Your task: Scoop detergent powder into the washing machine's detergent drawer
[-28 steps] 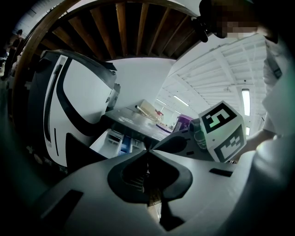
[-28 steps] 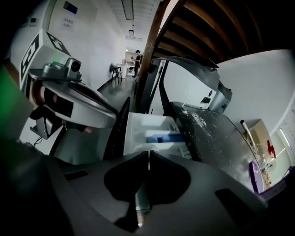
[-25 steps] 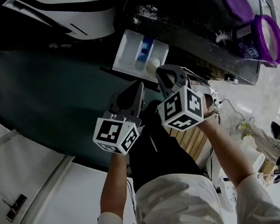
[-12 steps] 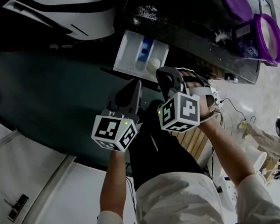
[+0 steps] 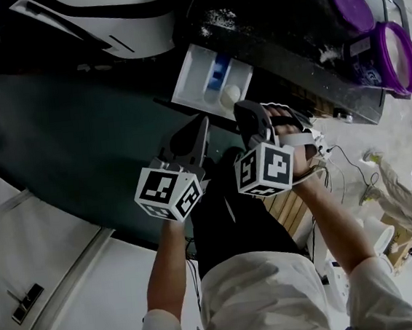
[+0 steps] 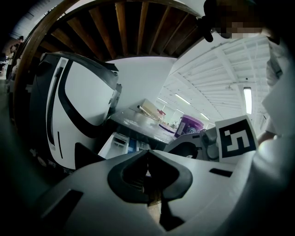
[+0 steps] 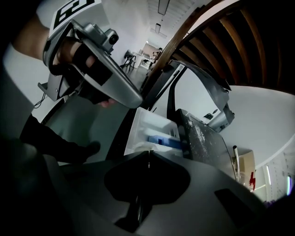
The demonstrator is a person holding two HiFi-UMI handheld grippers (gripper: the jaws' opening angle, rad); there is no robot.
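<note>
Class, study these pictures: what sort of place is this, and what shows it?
Likely a laundry corner, perhaps inside a large hall: a washer with its detergent drawer pulled open, spilled powder on its top, and an open purple tub beside its lid.

The left claw (image 6: 148, 156), jaws pressed together with nothing between them, points toward a white washing machine (image 6: 83, 106) at left. Its detergent drawer (image 6: 120, 140) stands pulled out beyond the tips. A purple tub (image 6: 188, 125) sits farther off, with the right claw (image 6: 175, 144) alongside at right.
</note>
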